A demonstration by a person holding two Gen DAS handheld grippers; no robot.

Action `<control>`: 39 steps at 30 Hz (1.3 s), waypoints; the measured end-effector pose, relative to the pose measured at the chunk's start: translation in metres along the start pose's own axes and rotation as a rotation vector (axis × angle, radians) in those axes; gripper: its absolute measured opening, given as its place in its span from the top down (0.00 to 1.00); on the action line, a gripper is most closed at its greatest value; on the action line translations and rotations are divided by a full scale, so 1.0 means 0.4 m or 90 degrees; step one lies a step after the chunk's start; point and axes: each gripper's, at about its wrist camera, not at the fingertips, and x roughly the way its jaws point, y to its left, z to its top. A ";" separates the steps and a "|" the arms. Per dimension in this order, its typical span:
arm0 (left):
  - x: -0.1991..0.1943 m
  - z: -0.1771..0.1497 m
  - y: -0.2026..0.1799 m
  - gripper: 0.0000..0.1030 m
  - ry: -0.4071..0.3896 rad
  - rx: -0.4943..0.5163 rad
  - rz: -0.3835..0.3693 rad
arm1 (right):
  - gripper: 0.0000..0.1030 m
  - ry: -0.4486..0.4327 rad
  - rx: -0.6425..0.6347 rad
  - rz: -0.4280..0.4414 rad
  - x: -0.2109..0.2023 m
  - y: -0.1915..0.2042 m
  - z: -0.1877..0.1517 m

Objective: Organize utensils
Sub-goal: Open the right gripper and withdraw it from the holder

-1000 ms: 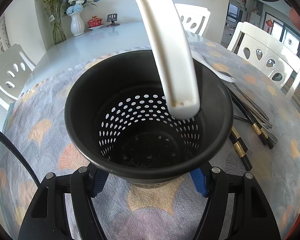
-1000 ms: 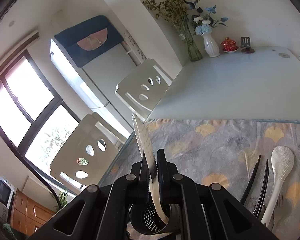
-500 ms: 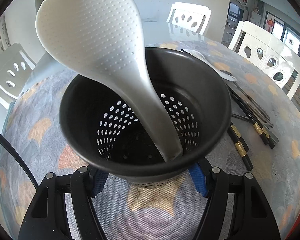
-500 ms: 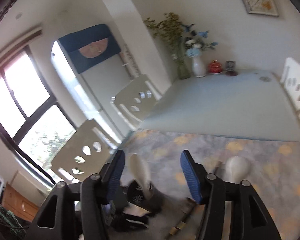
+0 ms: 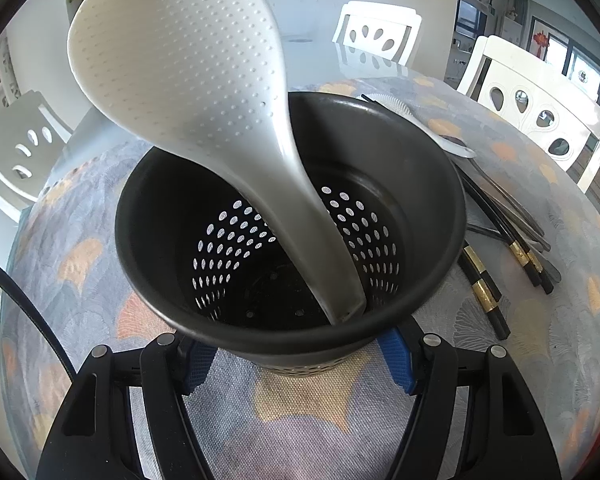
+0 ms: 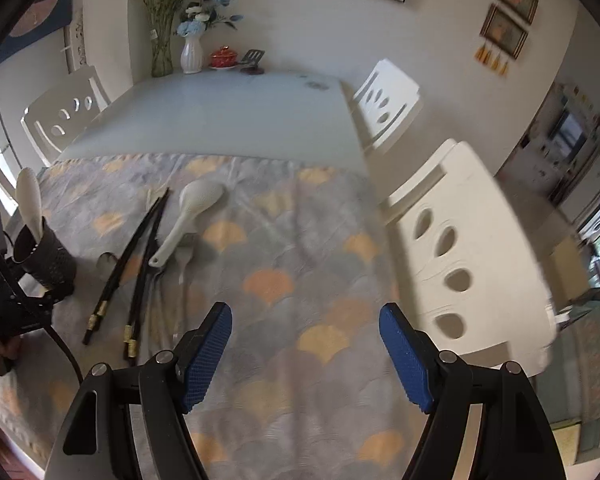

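1. Left gripper (image 5: 296, 360): blue pads clamp the base of the black perforated holder (image 5: 290, 240), which stands directly ahead on the patterned cloth (image 5: 300, 420).
2. Holder contents: one white rice paddle (image 5: 204, 92), handle down, head leaning over the rim.
3. Right gripper (image 6: 306, 354): jaws spread wide, holding nothing, above the cloth.
4. Loose on cloth, beside the holder: black chopsticks (image 6: 134, 252), second white paddle (image 6: 188, 216), metal cutlery (image 6: 184, 260).
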 end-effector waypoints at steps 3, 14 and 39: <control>0.001 0.002 -0.003 0.34 0.000 0.000 0.001 | 0.28 0.000 -0.006 0.022 0.004 0.029 -0.005; 0.006 0.007 -0.004 0.34 0.000 -0.002 -0.001 | 0.28 0.000 0.007 0.032 0.034 0.050 -0.005; 0.005 -0.001 -0.001 0.34 0.000 -0.002 0.002 | 0.28 -0.051 -0.026 -0.049 0.066 0.074 0.021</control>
